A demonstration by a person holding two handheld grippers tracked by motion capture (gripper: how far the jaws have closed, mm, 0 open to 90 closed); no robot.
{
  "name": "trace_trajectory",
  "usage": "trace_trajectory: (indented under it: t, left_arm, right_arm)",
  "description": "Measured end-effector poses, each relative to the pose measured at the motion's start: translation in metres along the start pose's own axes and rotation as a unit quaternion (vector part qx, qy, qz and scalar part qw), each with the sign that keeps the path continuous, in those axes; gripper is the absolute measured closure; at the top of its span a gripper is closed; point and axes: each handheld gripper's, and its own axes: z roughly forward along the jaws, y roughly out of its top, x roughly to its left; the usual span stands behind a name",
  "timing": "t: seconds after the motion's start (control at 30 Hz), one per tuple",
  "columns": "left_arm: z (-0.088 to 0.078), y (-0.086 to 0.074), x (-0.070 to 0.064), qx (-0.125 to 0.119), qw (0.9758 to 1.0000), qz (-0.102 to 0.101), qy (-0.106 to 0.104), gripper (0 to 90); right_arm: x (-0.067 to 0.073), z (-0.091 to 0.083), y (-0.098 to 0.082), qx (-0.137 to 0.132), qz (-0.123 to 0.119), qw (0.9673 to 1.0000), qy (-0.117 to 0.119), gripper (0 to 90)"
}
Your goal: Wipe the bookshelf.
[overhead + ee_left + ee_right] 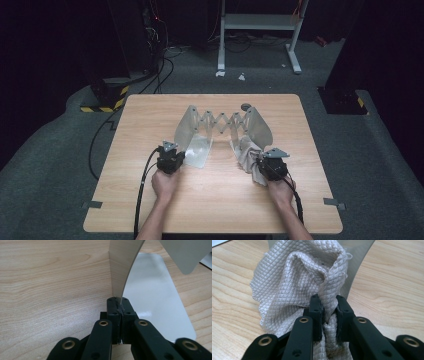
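On the light wooden table [210, 205] stands an expandable metal rack with scissor-link bars [222, 125]. The left gripper [119, 307] is clamped on the rack's left end plate. The right gripper [329, 312] pinches a crumpled grey waffle-textured cloth [294, 285], seemingly touching the rack's right plate.

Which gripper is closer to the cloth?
Right. The right gripper is shut on the cloth. The left gripper is off to the other side, clamped on the left metal plate.
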Motion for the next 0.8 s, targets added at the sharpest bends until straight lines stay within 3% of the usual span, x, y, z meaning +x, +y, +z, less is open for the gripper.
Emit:
trace_trajectory:
  t: [0.2, 0.4, 0.5, 0.8]
  left_arm:
    - [0.0, 0.0, -0.001, 0.0, 1.0, 0.003, 0.004, 88.4]
    - [0.0, 0.0, -0.001, 0.0, 1.0, 0.003, 0.003, 88.5]
    - [0.0, 0.0, -0.001, 0.0, 1.0, 0.004, 0.001, 88.5]
    - [0.0, 0.0, -0.001, 0.0, 1.0, 0.006, 0.0, 88.3]
  right_arm:
    - [0.02, 0.011, 0.018, 0.006, -0.022, 0.9997, -0.01, 78.8]
    - [0.022, 0.031, 0.036, 0.024, -0.017, 0.9978, -0.059, 79.0]
    - [0.017, 0.037, 0.04, 0.025, 0.001, 0.9981, -0.056, 79.0]
    - [0.017, 0.044, 0.051, 0.018, 0.018, 0.9983, -0.053, 78.8]
